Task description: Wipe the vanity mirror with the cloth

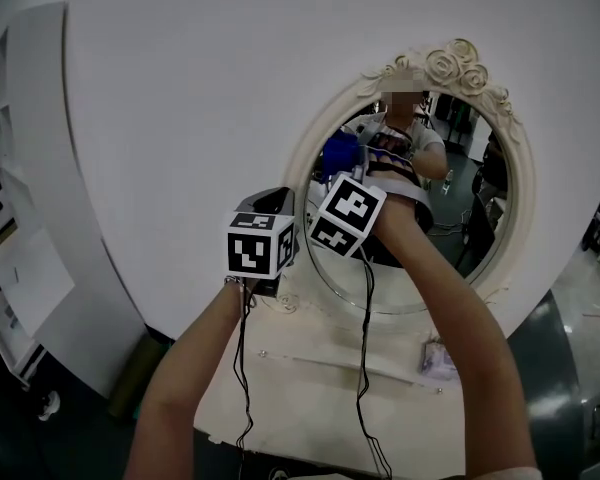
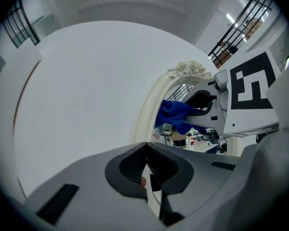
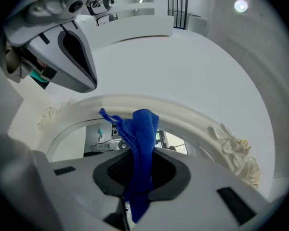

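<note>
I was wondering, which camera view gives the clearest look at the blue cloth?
The right gripper view: the blue cloth fills its centre, pinched in the right gripper. The left gripper view shows it smaller, from the side; the head view only a small blue patch.

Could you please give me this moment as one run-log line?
right gripper: shut on blue cloth | blue cloth: at vanity mirror left edge | left gripper: shut, empty, left of mirror frame

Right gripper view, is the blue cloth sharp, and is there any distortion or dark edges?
Right gripper view: the blue cloth is fairly sharp, weave visible; fisheye rounds the white wall into a dome; corners go black. Head view: dim, dark corners too.
</note>
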`<state>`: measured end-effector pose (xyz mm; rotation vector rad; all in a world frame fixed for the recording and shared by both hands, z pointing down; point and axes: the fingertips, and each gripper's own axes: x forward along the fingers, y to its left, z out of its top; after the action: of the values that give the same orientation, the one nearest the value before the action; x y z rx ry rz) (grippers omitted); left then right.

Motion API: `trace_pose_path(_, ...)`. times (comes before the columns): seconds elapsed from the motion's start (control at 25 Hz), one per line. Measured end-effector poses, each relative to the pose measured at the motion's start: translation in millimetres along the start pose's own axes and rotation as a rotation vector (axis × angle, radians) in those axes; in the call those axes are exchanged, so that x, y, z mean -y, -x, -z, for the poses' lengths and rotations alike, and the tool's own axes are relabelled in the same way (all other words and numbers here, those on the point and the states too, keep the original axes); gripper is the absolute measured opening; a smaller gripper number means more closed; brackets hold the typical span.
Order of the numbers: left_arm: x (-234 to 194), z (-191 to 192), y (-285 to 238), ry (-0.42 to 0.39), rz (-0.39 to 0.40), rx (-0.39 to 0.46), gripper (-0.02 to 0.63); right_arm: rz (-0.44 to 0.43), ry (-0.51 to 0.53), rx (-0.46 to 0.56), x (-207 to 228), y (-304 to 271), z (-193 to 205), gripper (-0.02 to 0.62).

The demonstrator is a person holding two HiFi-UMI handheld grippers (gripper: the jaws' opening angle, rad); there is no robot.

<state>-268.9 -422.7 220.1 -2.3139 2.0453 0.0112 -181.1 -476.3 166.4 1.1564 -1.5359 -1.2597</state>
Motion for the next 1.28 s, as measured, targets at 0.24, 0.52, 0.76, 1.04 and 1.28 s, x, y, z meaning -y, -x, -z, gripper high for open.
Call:
trace_pose_path(0.24, -15, 44, 6, 0.042, -0.026, -0.056, 0.009, -0.052, 0.016, 0.001, -44, -4, -7, 0.072)
trace_pose_path(0.52, -24, 94, 13, 0.054, -0.036, -0.114, 0.009, -0.114, 0.027, -0.008, -95, -10, -6, 0.072)
trace_pose_path(0.76, -19, 143, 17, 0.092, -0.023, -0.174, 0.009, -0.175, 0.042, -0.010, -145, -11, 1, 0.072)
trace_pose_path(1.04, -8, 195, 23, 0.126, -0.015, -0.246, 0.009, -0.244, 0.051, -0.003, -205, -10, 12, 0.072)
trace_pose_path(1.28, 6, 238, 29, 0.167, -0.004, -0.291, 0.009, -0.331, 0.035, -0.016, -257, -10, 29, 0.072)
